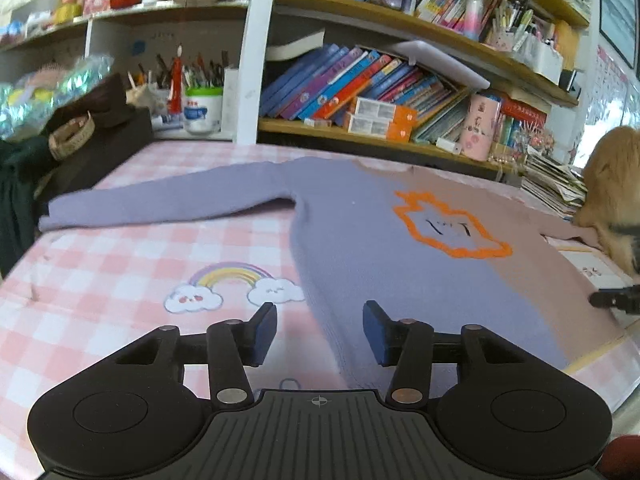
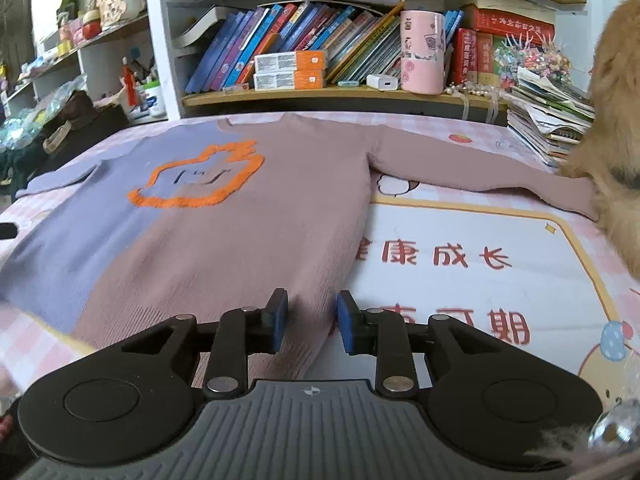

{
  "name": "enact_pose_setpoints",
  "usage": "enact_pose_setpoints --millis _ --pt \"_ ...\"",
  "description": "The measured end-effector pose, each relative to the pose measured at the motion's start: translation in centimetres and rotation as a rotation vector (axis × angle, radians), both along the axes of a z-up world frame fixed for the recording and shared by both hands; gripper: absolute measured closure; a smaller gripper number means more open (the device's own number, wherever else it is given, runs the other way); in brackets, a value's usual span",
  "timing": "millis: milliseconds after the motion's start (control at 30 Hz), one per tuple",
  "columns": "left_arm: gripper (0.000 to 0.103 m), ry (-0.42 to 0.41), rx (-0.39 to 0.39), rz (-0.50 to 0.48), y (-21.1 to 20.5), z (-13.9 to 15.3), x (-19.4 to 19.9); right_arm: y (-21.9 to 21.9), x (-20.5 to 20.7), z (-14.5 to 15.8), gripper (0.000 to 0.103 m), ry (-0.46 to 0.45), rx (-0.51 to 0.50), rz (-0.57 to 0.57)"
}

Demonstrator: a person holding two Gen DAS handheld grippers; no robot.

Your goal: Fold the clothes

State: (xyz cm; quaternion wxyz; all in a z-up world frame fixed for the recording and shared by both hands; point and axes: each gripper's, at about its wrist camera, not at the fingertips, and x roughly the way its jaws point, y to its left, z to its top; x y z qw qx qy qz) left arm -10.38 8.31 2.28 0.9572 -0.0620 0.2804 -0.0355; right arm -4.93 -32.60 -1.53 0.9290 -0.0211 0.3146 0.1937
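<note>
A two-tone sweater (image 1: pixel 360 248) lies flat and face up on the pink checked cloth (image 1: pixel 120 264), lilac on one half, dusty pink on the other (image 2: pixel 260 232), with an orange outline motif (image 2: pixel 200 184) on the chest. Both sleeves are spread out sideways. My left gripper (image 1: pixel 320 332) stands open over the lilac hem corner, one finger over the cloth and one over the knit. My right gripper (image 2: pixel 312 320) is open, its fingers straddling the pink hem corner without pinching it. The right gripper's tip (image 1: pixel 616 300) shows at the left wrist view's right edge.
Bookshelves (image 2: pixel 320 60) packed with books and boxes run along the far edge. A stack of papers (image 2: pixel 548 120) sits at the right. A furry golden animal (image 2: pixel 616 140) rests on the end of the pink sleeve. Dark bags (image 1: pixel 80 140) crowd the far left.
</note>
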Motion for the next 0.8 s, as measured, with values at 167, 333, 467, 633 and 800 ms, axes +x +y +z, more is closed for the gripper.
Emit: enact_pose_setpoints --millis 167,333,467,633,800 --pt "0.092 0.033 0.024 -0.018 -0.6 -0.7 0.7 0.2 -1.0 0.2 0.087 0.008 -0.023 0.032" --pt "0.098 0.036 0.016 -0.018 -0.3 -0.9 1.0 1.4 -1.3 0.3 0.092 0.006 -0.033 0.061" --pt "0.098 0.039 0.009 -0.019 -0.1 -1.1 1.4 1.7 -1.4 0.2 0.092 0.008 -0.021 0.067" --pt "0.098 0.041 0.002 -0.019 0.1 -1.3 1.7 1.2 -1.5 0.2 0.092 0.008 -0.025 0.045" --pt "0.097 0.040 0.003 -0.016 0.1 -1.3 1.7 1.3 -1.5 0.1 0.092 -0.001 -0.029 0.046"
